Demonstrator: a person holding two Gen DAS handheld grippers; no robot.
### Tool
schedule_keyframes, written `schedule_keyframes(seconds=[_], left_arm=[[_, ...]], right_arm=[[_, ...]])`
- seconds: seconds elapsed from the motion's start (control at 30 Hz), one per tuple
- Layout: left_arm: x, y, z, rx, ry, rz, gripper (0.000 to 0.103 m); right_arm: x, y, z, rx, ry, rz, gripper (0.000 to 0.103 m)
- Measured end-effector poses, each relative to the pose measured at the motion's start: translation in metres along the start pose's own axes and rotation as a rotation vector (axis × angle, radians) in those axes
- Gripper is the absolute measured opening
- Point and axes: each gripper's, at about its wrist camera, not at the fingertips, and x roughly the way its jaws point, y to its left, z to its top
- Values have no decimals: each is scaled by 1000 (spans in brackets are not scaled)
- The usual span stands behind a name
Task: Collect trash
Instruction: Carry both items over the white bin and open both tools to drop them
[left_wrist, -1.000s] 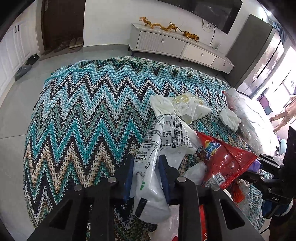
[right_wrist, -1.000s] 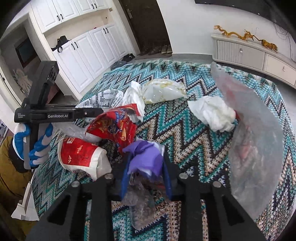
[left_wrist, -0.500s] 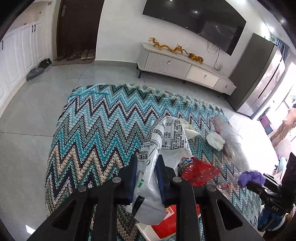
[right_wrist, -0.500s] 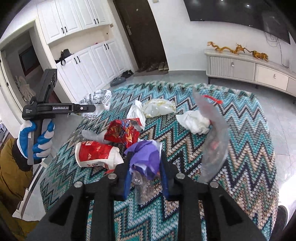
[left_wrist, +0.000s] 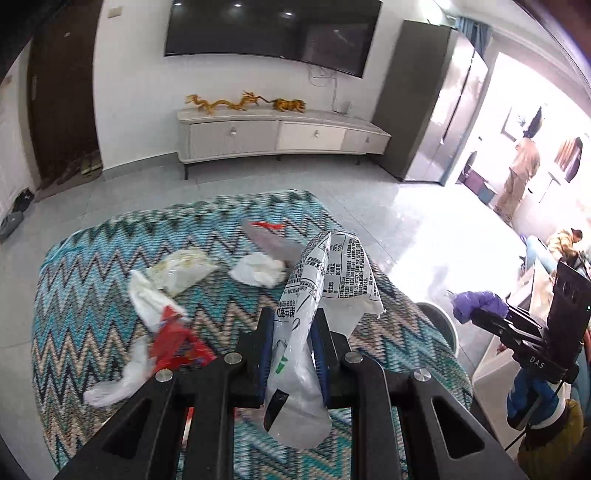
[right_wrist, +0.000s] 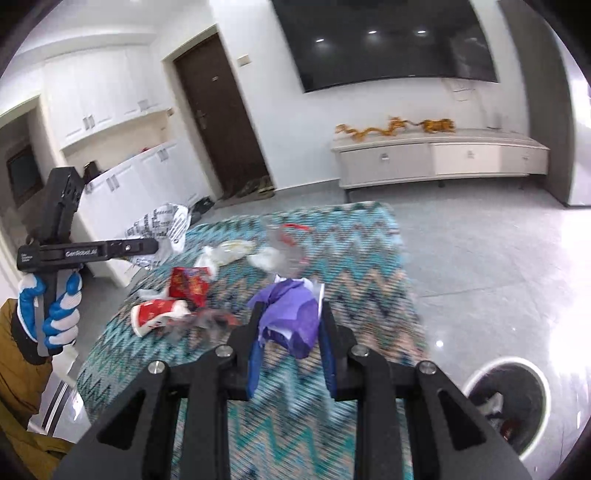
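1. A round white-rimmed trash bin stands on the grey tiled floor just beside the table's right edge. Its inside is dark, with a pale scrap and something reddish lying in it; what they are is too blurred to tell. In the left wrist view only a sliver of the bin's rim shows past the table edge.
2. The zigzag-patterned tablecloth carries the loose trash: a red snack wrapper, a crumpled white tissue, a clear bag with yellowish residue, a transparent bag with a red strip, and a red-and-white paper cup lying on its side.
3. The white printed plastic bag stands up between the fingers of the left gripper, above the table's near edge, its top folded over and its lower end hanging below the pads.
4. The purple glove sits bunched between the fingers of the right gripper, raised above the tablecloth, left of and higher than the bin.
5. The left gripper is closed narrow, pinching the printed bag between its blue pads.
6. The right gripper is somewhat wider but clamped on the glove, which fills the gap.
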Motion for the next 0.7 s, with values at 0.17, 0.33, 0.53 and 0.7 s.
schedule_keyframes(seconds=[0.17,0.33,0.53,0.7], left_arm=[[54,-98,10,139,76,-95,19],[115,-191,9,236,167,-165,19],[188,-271,2,279,272,-190,19],[236,-308,-1,286,325,-188,22]], right_arm=[[-48,-75,-29,114,-31,-159,25],[-69,-151,-68,249,3,-306,25],[-58,-225,-107,383,78,-382,25],[-35,-262,-117,438,128,-403,27]])
